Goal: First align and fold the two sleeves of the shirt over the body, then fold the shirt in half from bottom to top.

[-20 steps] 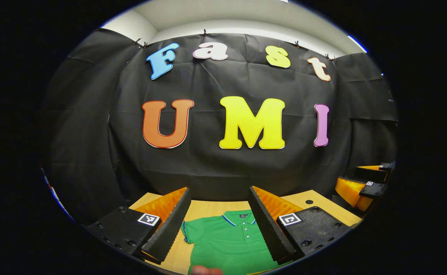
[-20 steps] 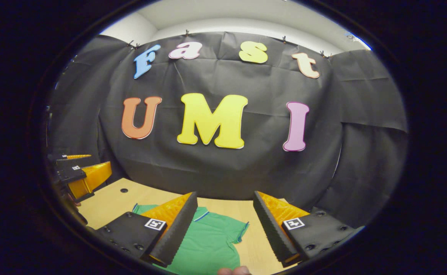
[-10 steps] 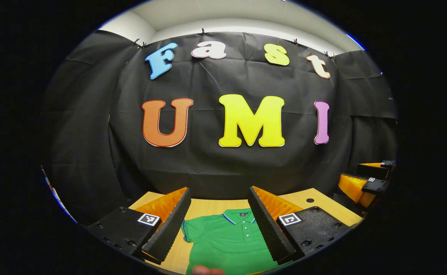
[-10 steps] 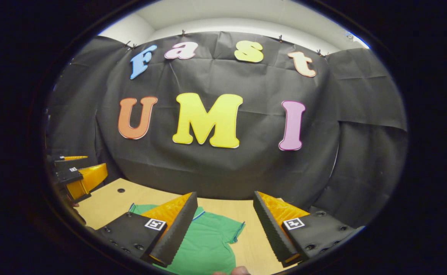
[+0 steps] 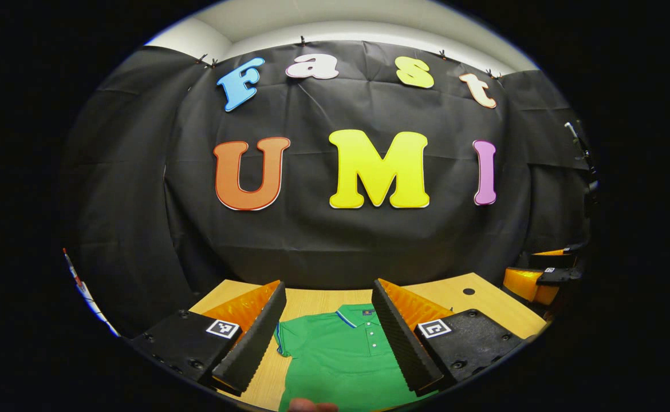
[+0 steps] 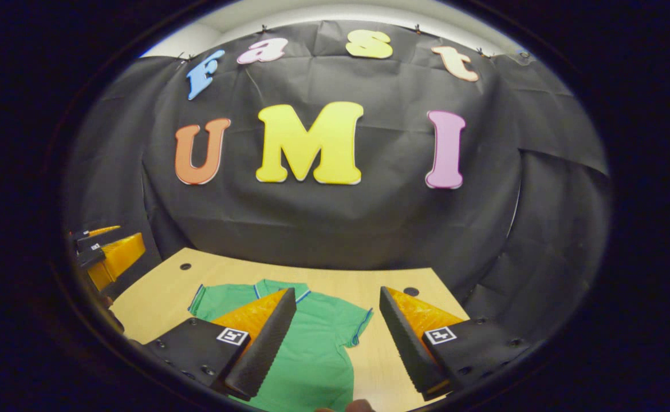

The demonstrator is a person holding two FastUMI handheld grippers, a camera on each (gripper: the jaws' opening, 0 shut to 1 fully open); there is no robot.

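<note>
- Over the last second the right gripper [image 6: 332, 337] tipped downward: in the right gripper view more of the table [image 6: 157, 297] came into sight, with both sleeves of the green shirt [image 6: 318, 349] now showing.
- The left gripper [image 5: 328, 335] dipped only slightly; its view of the shirt [image 5: 341, 360] barely shifted.
- Both grippers' fingers stood wide apart, holding nothing, well above the cloth.
- Judgement: an approach was starting, right side leading; no sleeve had been folded yet.
- Shirt lay flat, face up, collar toward the table's far edge, sleeves spread to either side, hem toward the near edge.
- In the right gripper view the right sleeve [image 6: 358, 329] lay between the fingers, a fair first target.
- Around: a round hole [image 6: 185, 266] in the table near the far left corner, another [image 6: 410, 292] near the far right corner; neither touched the shirt.
- The other gripper [image 6: 106, 260] showed at the left edge of the right gripper view, beside the table.
- A fingertip [image 5: 312, 406] showed at the bottom of the left gripper view.
- Nothing lay on the shirt to obstruct folding.
</note>
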